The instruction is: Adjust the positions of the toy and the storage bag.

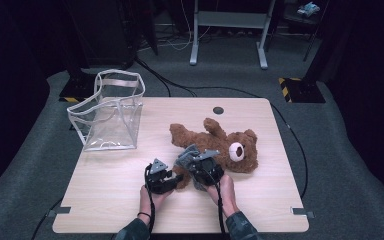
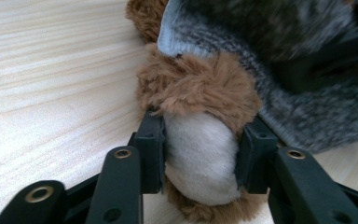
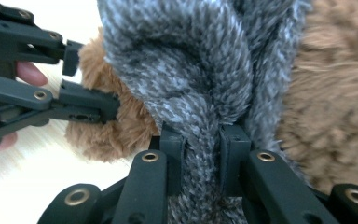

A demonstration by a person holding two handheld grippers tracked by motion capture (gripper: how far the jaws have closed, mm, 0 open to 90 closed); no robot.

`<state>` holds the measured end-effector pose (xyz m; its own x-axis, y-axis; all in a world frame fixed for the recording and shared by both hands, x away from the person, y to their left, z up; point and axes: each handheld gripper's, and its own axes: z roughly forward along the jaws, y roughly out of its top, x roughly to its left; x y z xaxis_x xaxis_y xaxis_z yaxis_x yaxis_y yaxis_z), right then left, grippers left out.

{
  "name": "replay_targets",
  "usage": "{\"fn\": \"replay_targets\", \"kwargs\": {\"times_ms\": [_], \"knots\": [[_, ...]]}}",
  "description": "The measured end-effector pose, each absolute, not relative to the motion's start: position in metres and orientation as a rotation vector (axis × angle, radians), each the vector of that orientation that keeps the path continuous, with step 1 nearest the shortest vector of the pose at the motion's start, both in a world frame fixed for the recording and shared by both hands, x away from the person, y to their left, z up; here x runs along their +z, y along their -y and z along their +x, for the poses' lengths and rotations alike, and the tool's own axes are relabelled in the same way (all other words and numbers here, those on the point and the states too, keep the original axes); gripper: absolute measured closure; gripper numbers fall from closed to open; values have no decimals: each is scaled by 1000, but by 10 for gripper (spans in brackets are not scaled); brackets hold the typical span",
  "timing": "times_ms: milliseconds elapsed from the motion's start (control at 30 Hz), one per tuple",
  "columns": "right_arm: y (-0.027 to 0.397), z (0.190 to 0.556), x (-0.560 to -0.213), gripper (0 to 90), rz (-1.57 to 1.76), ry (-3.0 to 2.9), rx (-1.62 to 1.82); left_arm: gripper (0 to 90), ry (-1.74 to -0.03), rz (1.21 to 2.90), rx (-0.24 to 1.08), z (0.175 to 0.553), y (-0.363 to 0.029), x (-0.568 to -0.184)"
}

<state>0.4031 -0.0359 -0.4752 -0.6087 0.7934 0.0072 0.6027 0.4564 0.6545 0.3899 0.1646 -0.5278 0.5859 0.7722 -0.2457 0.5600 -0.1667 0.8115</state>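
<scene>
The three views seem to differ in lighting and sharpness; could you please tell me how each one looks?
High view: table evenly lit, room around it dark, bear slightly soft. Left gripper view: bright, paw sharp, grey knit at upper right blurred. Right gripper view: knit crisp, brown fur at right out of focus.

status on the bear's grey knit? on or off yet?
Done: left gripper holds the teddy bear by its foot. In hand: right gripper pinches a fold of the grey knit garment, bunched at the leg. Left: whichever way it's going, the garment isn't finished.
</scene>
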Motion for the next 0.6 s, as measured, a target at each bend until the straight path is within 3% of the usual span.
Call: {"fn": "replay_targets", "kwargs": {"times_ms": [233, 333, 433, 600], "knots": [[43, 404, -470, 759, 1206, -2361, 970, 411, -1083, 1810, 252, 388, -173, -526], [42, 404, -472, 759, 1211, -2371, 968, 395, -1079, 1803, 267, 383, -184, -519], [42, 402, -463, 758, 1190, -2328, 1001, 474, -1066, 1794, 286, 379, -195, -510], [31, 407, -467, 759, 1197, -2320, 982, 693, -1087, 1829, 226, 386, -193, -516]]}}
